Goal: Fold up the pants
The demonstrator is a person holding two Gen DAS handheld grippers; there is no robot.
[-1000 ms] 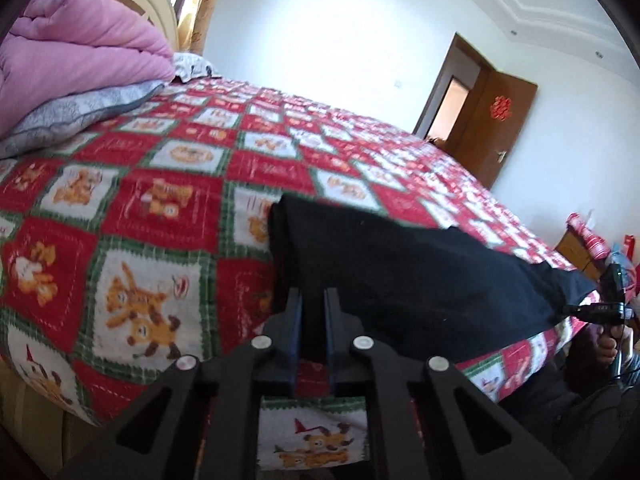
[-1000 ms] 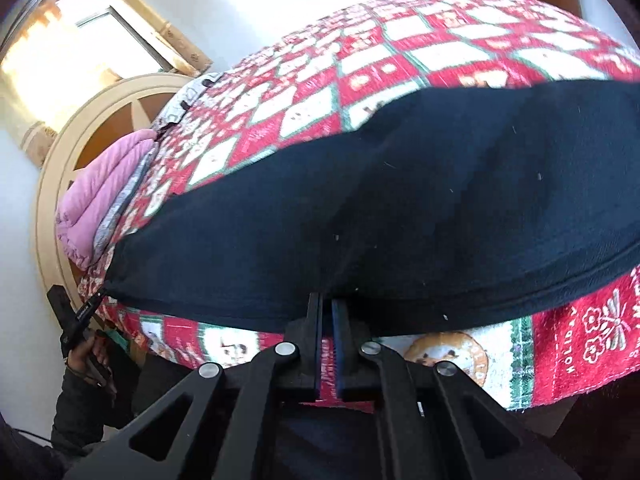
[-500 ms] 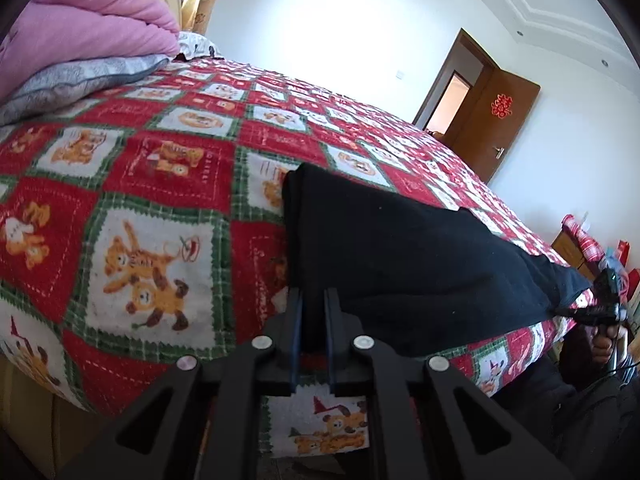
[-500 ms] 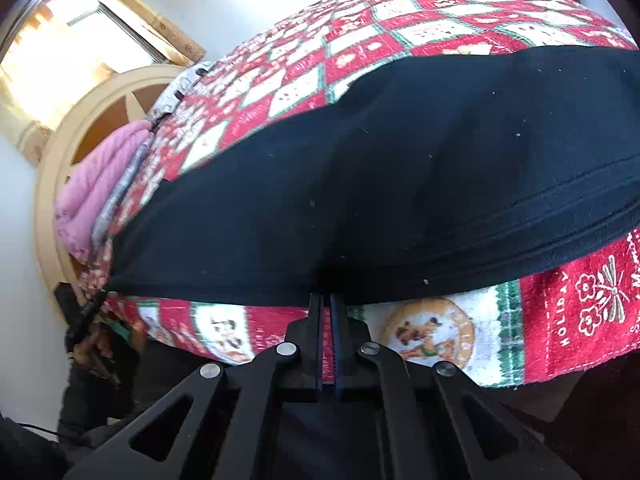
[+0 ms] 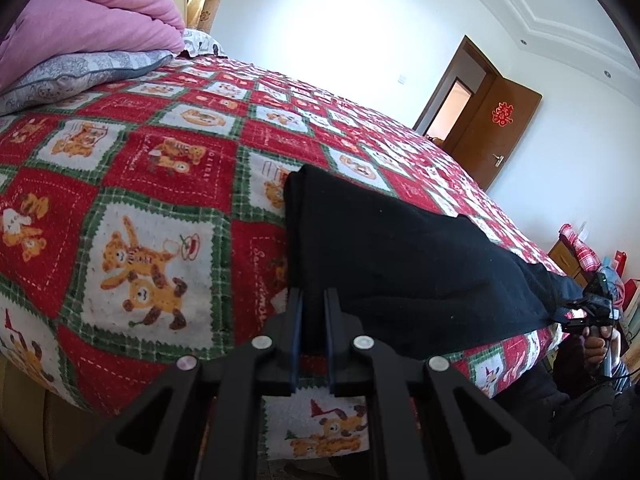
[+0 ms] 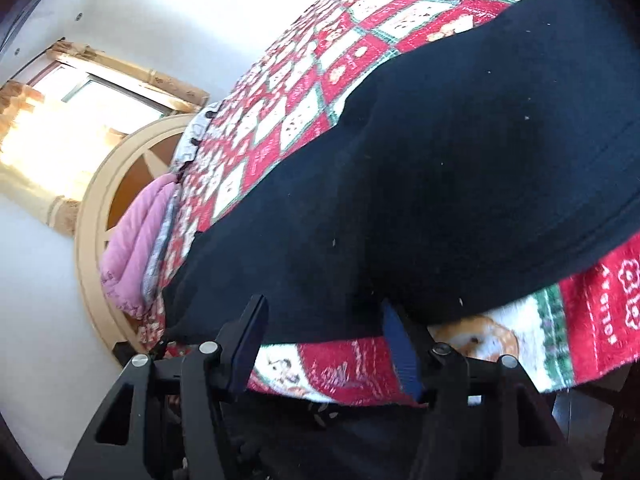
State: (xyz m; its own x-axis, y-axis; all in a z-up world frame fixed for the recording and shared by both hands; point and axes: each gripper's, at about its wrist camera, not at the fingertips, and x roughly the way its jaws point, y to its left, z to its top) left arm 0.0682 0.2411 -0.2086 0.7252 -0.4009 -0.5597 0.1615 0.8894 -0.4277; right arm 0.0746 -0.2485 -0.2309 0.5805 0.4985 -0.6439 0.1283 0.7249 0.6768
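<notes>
Black pants (image 5: 404,264) along bedspread (image 5: 160,184) edge, left tool (image 5: 312,300) clamping hem, right tool (image 6: 320,316) just unclenched.

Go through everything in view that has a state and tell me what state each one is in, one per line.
black pants: flat on the bed, near edge at the bedside
left gripper: shut on the pants' near corner
right gripper: open, jaws just spread, pads clear of the cloth
door: ajar
pink quilt: folded, on the grey pillow

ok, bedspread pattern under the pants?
Red and white squares with teddy bears, green plaid borders, on the bedspread; clearest in left wrist view.
</notes>
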